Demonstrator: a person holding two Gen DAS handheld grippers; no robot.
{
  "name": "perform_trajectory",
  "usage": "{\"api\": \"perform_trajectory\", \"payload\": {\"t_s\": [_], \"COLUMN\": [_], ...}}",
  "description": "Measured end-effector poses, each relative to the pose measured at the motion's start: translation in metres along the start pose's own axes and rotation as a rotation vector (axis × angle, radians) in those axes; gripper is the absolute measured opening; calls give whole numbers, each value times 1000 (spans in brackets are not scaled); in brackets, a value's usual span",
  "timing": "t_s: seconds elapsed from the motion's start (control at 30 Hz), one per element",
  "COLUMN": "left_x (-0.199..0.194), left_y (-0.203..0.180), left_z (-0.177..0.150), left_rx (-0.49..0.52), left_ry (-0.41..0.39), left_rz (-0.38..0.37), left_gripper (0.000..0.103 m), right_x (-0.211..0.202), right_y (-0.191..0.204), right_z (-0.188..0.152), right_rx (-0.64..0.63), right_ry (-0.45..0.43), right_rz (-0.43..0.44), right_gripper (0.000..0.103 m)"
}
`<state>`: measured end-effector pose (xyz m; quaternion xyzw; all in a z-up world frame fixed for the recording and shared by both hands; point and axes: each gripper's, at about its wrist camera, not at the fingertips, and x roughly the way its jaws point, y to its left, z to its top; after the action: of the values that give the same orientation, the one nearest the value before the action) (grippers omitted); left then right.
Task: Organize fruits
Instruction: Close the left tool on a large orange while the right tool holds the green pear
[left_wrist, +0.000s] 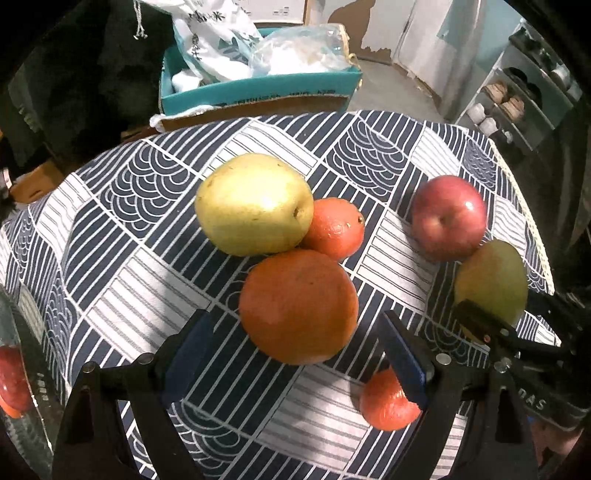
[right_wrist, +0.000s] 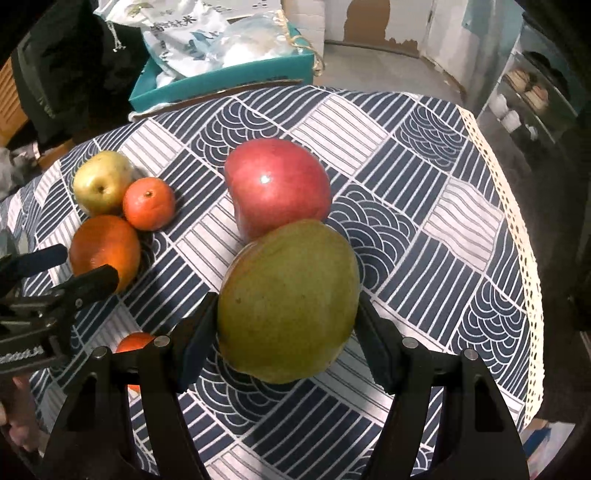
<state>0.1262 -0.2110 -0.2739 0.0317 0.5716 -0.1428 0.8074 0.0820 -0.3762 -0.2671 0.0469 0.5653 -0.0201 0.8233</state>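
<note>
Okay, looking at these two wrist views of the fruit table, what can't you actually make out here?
- Small orange: left view, the left gripper finger covers part; right view, nearly all hidden behind the right gripper.
- Mango: right view, whether the pads press it is unclear; left view, the other gripper covers its lower part.
- Box: contents hidden under bags, top cut off by the edge.
- Shelf: items too small and blurred.

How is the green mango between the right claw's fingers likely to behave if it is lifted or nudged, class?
The green mango looks smooth and egg-shaped, so it could slip or twist between the right claw's narrow pads. Nudged, it would probably wobble rather than roll straight. It nearly fills the claw's opening, so it is likely fairly heavy.
</note>
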Motion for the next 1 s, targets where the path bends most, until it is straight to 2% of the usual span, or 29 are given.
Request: {"api": "perform_trajectory", "payload": {"t_s": [0.13, 0.27, 0.3, 0.53, 0.77, 1.0], "left_x": [9, 14, 16, 13, 5, -14], "left_y": [-1, -1, -1, -1, 6, 14], "left_z": [2, 2, 2, -5, -19, -29], "left_rx": [-12, -6, -4, 28, 13, 12], "left_ry": [14, 27, 38, 34, 35, -4], "left_rz": [5, 4, -3, 1, -6, -1], "left_gripper": [90, 72, 70, 68, 67, 67], "right_x": [0, -1, -1, -1, -7, -22], "right_y": [1, 5, 6, 13, 21, 28], "right_z": [-1, -1, -1, 0, 1, 2], "right_rx": [-4, -15, -18, -37, -62, -74], "right_ry": [-3, -7, -8, -14, -32, -62], "right_rz": [7, 11, 10, 5, 1, 7], "right_gripper": [72, 72, 72, 72, 72, 72]}}
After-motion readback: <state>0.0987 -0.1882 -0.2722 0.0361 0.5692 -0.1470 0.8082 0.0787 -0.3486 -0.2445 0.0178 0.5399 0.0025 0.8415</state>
